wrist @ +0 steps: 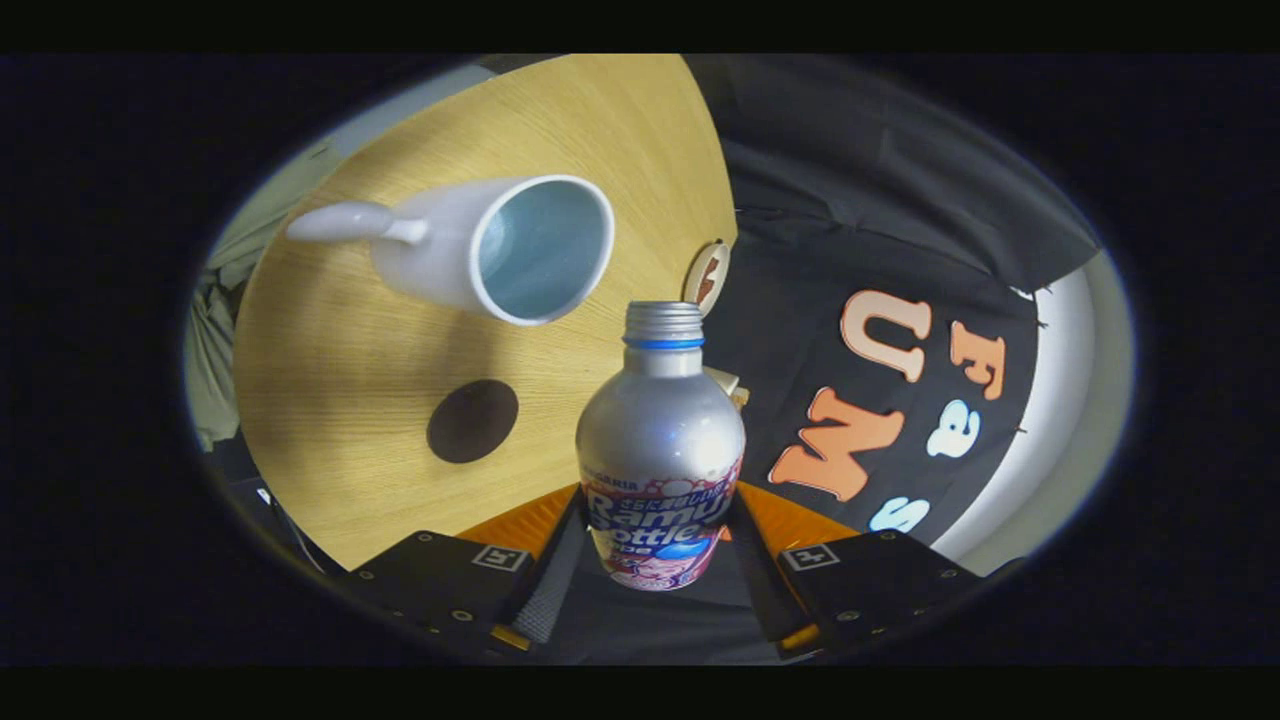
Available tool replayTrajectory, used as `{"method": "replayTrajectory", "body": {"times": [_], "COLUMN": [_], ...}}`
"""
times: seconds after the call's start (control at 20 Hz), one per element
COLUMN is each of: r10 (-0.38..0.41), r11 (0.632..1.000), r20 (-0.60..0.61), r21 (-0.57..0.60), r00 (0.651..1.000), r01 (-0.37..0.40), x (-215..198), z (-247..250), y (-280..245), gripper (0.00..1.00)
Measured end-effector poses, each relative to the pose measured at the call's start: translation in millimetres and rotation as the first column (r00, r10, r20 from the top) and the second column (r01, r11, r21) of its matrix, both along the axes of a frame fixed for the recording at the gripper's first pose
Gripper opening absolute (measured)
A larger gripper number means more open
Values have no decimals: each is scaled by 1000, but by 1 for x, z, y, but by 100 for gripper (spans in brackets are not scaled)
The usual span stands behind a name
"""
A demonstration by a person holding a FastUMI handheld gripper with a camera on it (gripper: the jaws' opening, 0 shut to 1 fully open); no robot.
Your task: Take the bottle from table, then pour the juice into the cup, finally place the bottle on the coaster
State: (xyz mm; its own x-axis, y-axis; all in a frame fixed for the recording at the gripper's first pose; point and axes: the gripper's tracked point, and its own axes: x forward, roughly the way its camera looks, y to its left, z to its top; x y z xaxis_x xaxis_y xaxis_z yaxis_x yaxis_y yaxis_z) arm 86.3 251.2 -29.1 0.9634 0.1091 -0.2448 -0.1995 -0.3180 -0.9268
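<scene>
My gripper (655,545) is shut on a silver bottle (660,440), both fingers pressing its labelled lower body. The bottle has a threaded open neck with a blue ring, and it is lifted and tilted with the whole view rolled. Beyond its mouth, slightly to one side, stands a white cup (500,250) with a handle on the round wooden table (330,400); its pale blue inside looks empty. A dark round coaster (472,421) lies on the table between the cup and my fingers.
A small round wooden disc (708,276) sits at the table's edge just past the bottle's neck. The booth's black cloth wall hangs behind the table. Grey-green cloth (215,330) shows beyond the table's far side.
</scene>
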Motion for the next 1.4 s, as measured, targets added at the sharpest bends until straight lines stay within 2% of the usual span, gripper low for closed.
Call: {"method": "replayTrajectory", "body": {"times": [0.25, 0.4, 0.55, 0.75, 0.9, 1.1, 1.3, 1.4], "r10": [-48, -90, -105, -111, -123, -118, -83, -65], "r11": [977, 926, 839, 727, 619, 489, 332, 280], "r20": [-24, -73, -145, -182, -205, -239, -279, -290], "r21": [205, 361, 518, 655, 749, 831, 897, 913], "r00": [999, 993, 984, 977, 971, 964, 957, 955], "r01": [52, 110, 166, 205, 237, 266, 291, 296], "x": [-2, -1, 0, 2, 8, 11, 17, 23], "z": [4, 4, 4, 13, 15, 13, 8, 5], "y": [-5, -12, -11, -15, -23, -32, -33, -34], "gripper": [77, 77, 77, 77, 77, 77, 77, 77]}}
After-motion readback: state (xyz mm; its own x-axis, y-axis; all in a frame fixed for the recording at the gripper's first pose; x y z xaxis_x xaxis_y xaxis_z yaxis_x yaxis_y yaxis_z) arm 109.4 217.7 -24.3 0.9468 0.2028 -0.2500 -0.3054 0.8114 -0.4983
